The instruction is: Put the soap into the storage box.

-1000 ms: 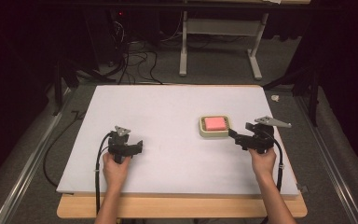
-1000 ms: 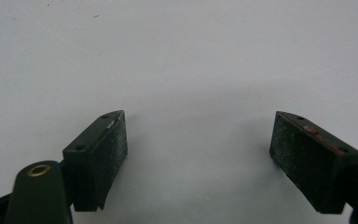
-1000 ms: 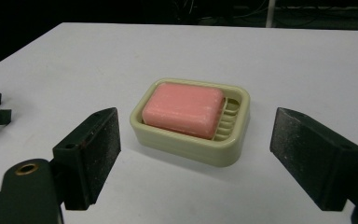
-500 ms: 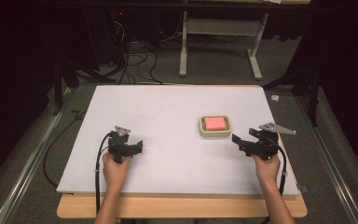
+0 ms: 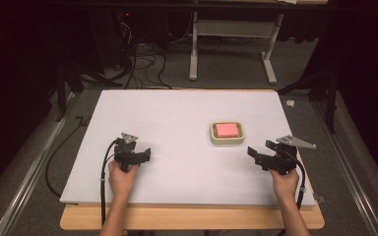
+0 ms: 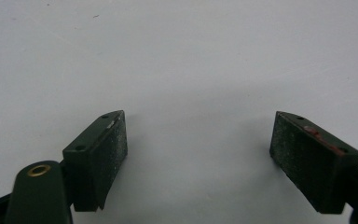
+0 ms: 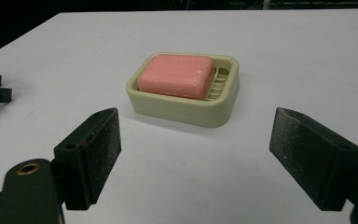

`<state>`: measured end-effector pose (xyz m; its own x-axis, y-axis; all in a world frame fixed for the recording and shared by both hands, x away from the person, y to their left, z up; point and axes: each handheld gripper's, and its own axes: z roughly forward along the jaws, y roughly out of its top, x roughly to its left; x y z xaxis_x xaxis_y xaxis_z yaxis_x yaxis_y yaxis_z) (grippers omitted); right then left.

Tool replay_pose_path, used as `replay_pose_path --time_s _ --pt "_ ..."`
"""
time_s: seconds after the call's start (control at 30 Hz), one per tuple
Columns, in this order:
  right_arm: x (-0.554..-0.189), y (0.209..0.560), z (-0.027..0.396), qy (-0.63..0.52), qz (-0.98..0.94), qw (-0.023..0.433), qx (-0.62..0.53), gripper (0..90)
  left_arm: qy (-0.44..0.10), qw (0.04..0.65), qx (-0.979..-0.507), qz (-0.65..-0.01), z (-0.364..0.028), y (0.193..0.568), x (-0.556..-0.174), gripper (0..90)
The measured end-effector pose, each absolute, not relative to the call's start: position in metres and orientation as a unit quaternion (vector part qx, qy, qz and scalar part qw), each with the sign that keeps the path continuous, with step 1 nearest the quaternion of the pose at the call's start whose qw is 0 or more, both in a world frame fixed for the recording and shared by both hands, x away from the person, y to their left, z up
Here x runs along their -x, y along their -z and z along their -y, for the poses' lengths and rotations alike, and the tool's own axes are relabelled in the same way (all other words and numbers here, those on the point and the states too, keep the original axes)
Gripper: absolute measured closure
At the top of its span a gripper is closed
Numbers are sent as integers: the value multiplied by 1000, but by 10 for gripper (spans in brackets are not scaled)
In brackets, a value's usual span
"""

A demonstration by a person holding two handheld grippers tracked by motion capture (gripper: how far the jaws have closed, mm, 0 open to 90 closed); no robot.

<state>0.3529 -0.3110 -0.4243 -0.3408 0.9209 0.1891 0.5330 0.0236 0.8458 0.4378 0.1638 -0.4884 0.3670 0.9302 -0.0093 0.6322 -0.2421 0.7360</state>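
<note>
A pink bar of soap [image 5: 226, 130] [image 7: 176, 76] lies in a cream soap dish [image 5: 228, 140] [image 7: 186, 109] on the right half of the white table. My right gripper [image 5: 254, 155] [image 7: 196, 154] hovers just near-right of the dish, open, its jaws wide apart and pointing at the dish with nothing between them. On the left side of the table my left gripper [image 5: 146, 153] [image 6: 198, 154] is open too, over bare white surface, nothing between its fingers.
The white board [image 5: 177, 118] lies on a wooden table whose front edge [image 5: 192, 219] shows below the hands. Cables [image 5: 138, 59] and a metal stand [image 5: 231, 44] sit on the floor behind. Dark rails run along both sides.
My right gripper has drawn back toward the near edge and slightly right, away from the soap dish. The left gripper has stayed put.
</note>
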Motion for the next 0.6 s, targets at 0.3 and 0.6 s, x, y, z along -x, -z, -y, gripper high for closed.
replay_pose_path --time_s 0.3,0.6 --pt "-347 433 311 -449 -687 207 -533 172 -223 335 -756 -517 -164 488 -438 195" --pt "-344 441 306 -442 -695 194 -533 174 -223 335 -756 -517 -164 488 -438 195"
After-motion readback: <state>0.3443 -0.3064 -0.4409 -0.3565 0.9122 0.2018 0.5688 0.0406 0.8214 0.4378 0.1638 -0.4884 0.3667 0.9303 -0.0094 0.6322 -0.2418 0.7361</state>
